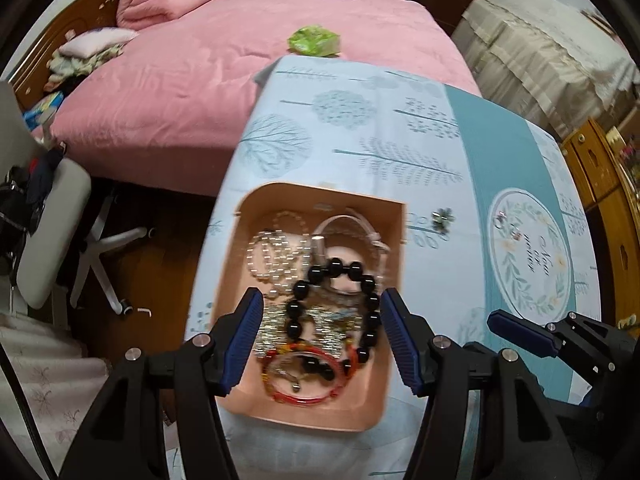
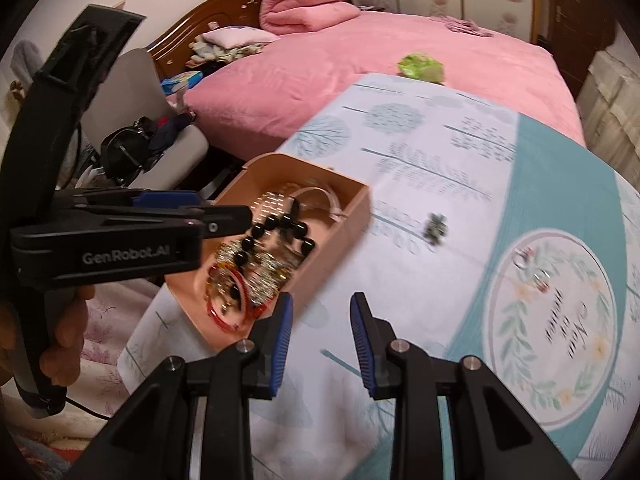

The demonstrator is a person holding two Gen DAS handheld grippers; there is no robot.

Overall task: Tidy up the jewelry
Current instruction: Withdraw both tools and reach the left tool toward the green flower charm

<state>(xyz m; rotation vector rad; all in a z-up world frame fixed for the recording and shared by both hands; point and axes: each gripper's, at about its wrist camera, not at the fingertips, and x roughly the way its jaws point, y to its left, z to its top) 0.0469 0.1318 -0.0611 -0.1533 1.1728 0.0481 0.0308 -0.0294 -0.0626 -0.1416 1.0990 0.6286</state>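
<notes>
**Two hand-held grippers above a jewellery box, loose pieces remaining on the cloth**

The shallow peach-pink rectangular plastic box [image 1: 394, 216] stands near the left edge of the table, on the pale blue tree-printed tablecloth [image 1: 360, 128]. It holds a bracelet of large glossy black beads [image 1: 372, 304], a white pearl strand [image 1: 264, 256], a red bangle [image 1: 296, 394] and glittering chain pieces. The left gripper [image 1: 322, 340] hangs directly over the box, its blue ribbed pads spread wide on either side of the black beads; nothing is pinched between them. The right gripper [image 2: 322, 340] hovers over bare cloth just right of the box, jaws parted more narrowly and empty. Still outside the box lie a small dark flower-shaped clustered ornament [image 2: 436, 226] and, farther right, small silver rings [image 2: 530, 266] on the round leaf-wreath print. Both lie ahead and to the right of the right gripper, which is judged the nearer hand; the ornament appears the closer target.
</notes>
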